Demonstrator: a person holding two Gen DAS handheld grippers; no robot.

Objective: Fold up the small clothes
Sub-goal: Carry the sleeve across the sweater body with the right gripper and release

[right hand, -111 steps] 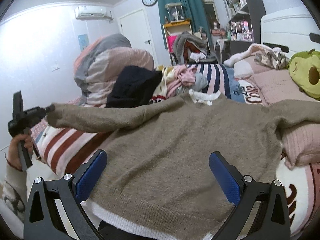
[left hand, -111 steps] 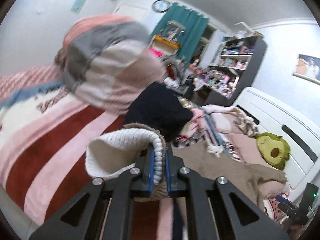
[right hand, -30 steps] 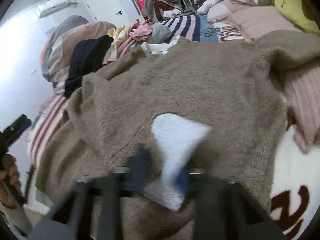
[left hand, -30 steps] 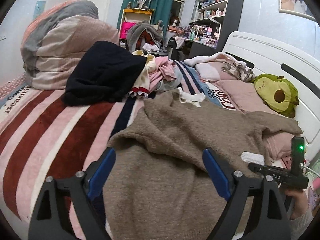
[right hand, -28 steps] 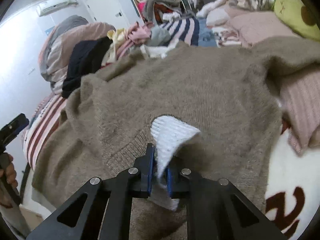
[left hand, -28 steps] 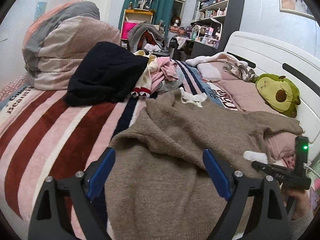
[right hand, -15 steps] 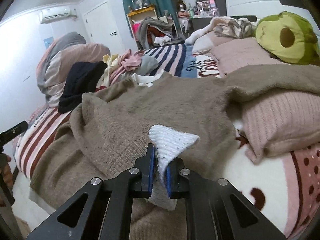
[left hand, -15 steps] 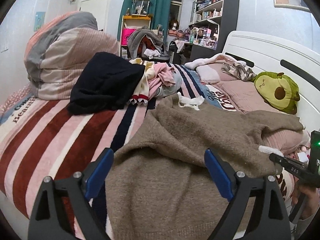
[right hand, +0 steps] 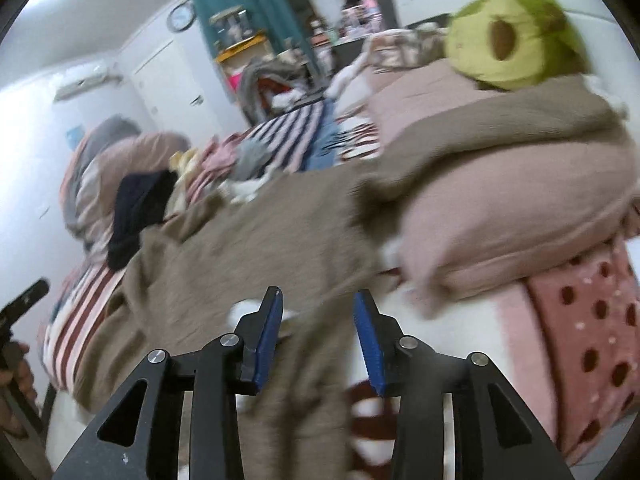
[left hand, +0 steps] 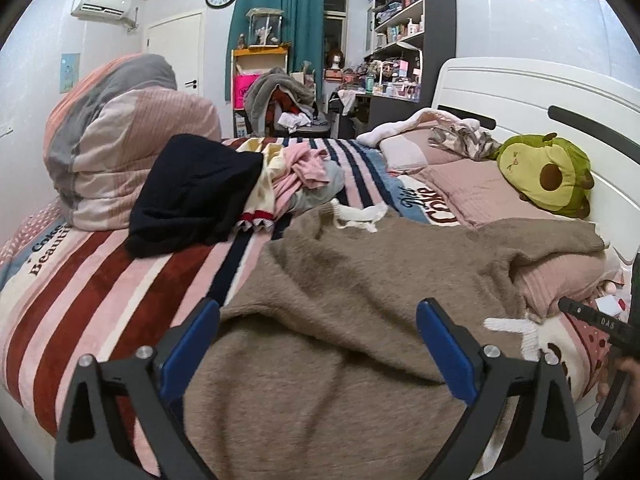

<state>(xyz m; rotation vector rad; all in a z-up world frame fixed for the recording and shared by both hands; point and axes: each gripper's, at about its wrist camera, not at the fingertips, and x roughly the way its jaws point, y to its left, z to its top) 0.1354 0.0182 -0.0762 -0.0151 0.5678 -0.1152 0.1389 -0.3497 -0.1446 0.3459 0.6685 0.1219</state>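
- Hovering with my left gripper (left hand: 318, 344) over the near half of the brown sweater (left hand: 360, 280), jaws spread wide, nothing between them.
- Sweater lies across the striped blanket (left hand: 100, 280) on the bed, its far sleeve draped up over the pink pillow (right hand: 520, 208) beside the avocado plush (left hand: 548, 174).
- One sleeve looks folded in across the body; its white cuff (left hand: 516, 330) sits near the right edge of the cloth in the left wrist view.
- My right gripper (right hand: 318, 320) hangs just above the sweater's near edge, jaws parted and holding nothing; the right view is blurred, so I can't tell whether a pad grazes the knit.
- My read: mid-fold, sleeves being dealt with, the body not yet doubled over.
- Next, I'd say, the sleeve lying over the pillow needs bringing in, or the hem wants pinching at both corners.
- That calls for closing on one layer of thick knit only, low and square to the edge.
- Pile of other clothes (left hand: 248, 184) waits further up the bed, well apart.
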